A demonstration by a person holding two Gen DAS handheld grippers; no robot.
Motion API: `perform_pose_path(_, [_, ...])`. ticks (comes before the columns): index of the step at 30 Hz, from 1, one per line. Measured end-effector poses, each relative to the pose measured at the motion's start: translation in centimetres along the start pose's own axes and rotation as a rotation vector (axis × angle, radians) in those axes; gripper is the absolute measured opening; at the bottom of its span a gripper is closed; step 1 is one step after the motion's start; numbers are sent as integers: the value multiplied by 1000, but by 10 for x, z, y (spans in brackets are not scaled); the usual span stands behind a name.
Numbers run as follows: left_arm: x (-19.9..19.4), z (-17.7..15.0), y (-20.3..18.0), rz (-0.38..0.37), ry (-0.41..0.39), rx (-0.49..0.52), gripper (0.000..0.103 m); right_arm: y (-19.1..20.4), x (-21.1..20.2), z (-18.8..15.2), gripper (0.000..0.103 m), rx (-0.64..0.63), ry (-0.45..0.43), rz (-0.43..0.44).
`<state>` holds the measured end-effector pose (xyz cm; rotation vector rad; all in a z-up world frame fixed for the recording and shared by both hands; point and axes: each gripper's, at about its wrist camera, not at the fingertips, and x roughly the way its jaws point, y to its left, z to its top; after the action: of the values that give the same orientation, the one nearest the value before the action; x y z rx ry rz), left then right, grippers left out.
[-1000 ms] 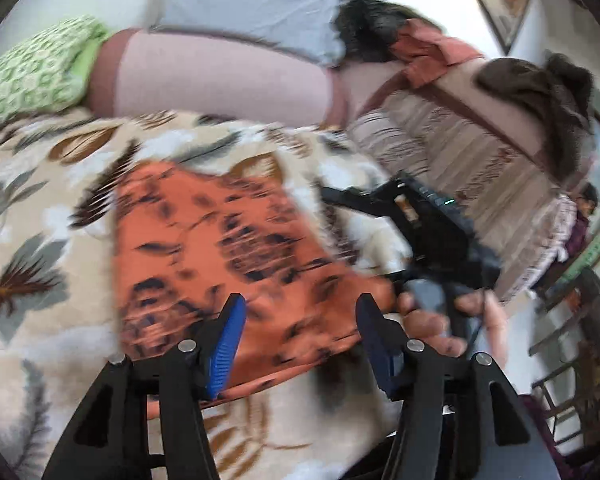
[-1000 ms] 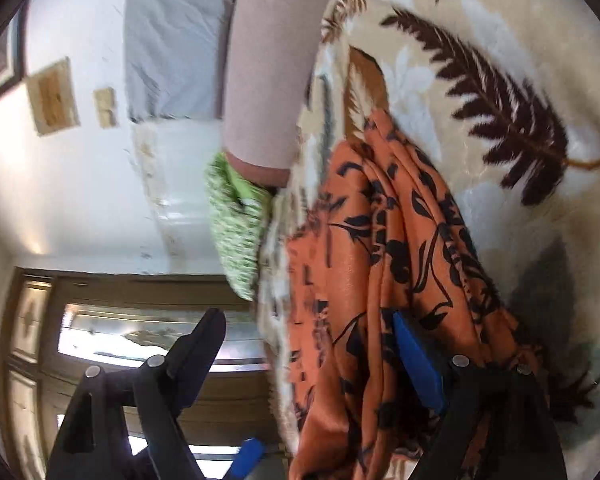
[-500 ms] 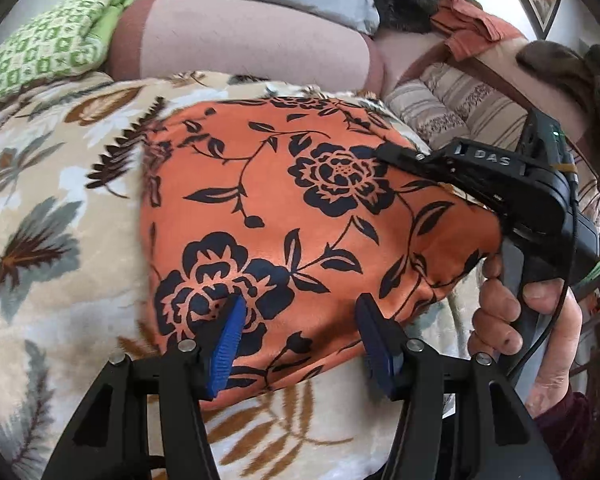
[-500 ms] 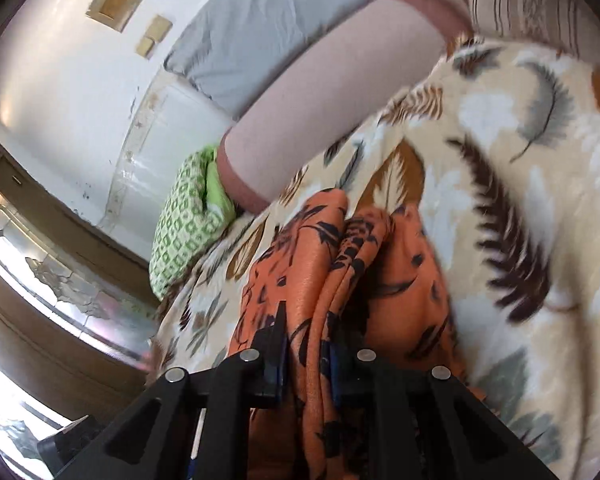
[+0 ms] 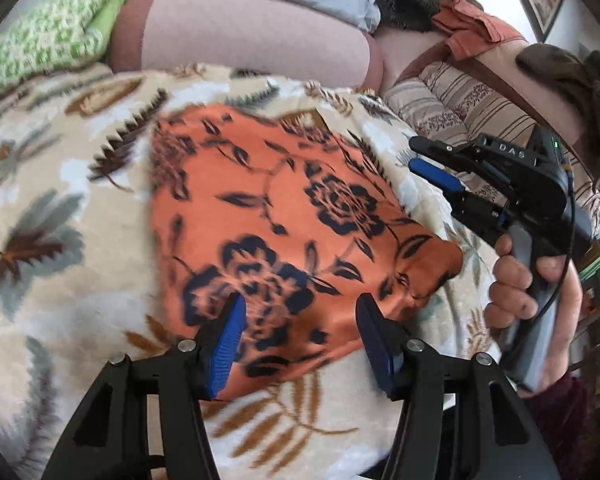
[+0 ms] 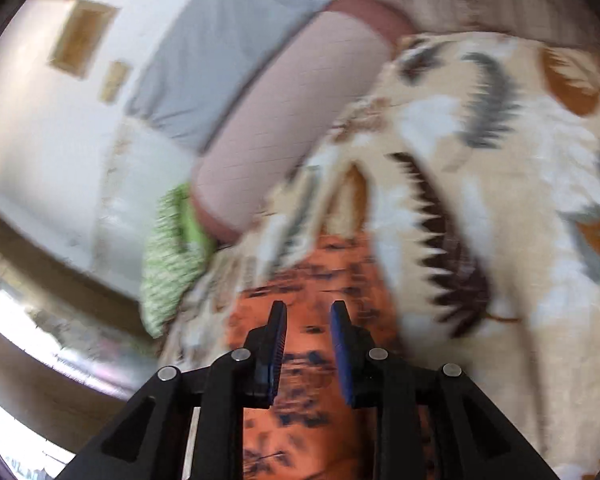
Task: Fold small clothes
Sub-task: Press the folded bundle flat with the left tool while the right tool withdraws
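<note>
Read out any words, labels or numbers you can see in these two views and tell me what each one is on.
"DAS": raised letters on the black body of the right gripper, seen from the left wrist view.
Framed pictures on the wall: too blurred to tell whether they carry any text.
Orange floral garment and leaf-print blanket: patterns only, no lettering.

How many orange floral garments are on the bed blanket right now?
1: the orange floral garment lies spread on the leaf-print blanket, ahead of the left gripper. Others may be hidden beyond view.
</note>
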<state>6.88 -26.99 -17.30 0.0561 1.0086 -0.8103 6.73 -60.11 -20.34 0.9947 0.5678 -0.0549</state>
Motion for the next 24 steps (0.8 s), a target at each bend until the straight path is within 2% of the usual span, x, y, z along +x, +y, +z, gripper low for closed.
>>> perform_pose_path(4, [-1, 2, 12, 101, -30, 61, 58, 28, 24, 3, 25, -89, 36, 11])
perform_pose_path(7, [9, 1, 18, 141, -9, 81, 58, 36, 52, 11, 25, -47, 59, 22])
perform_pose_path(9, [21, -1, 20, 155, 33, 106, 60, 31, 70, 11, 25, -5, 89, 16])
perform_pose_path(11, [30, -5, 19, 164, 44, 130, 70, 29, 95, 14, 25, 15, 128, -33])
perform_pose_path(12, [31, -6, 20, 163, 38, 133, 73, 27, 109, 16, 25, 15, 138, -87])
perform_pose_path(15, [36, -9, 28, 138, 23, 118, 76, 4, 136, 17, 24, 29, 164, -250])
perform_pose_path(16, [37, -10, 30, 131, 17, 112, 80, -4, 140, 16, 24, 53, 176, -244])
perform_pose_path(19, [41, -10, 33, 124, 11, 100, 83, -15, 133, 15, 24, 84, 182, -185])
perform_pose_path(24, [24, -8, 34, 106, -41, 77, 82, -1, 89, 4, 24, 69, 147, -143])
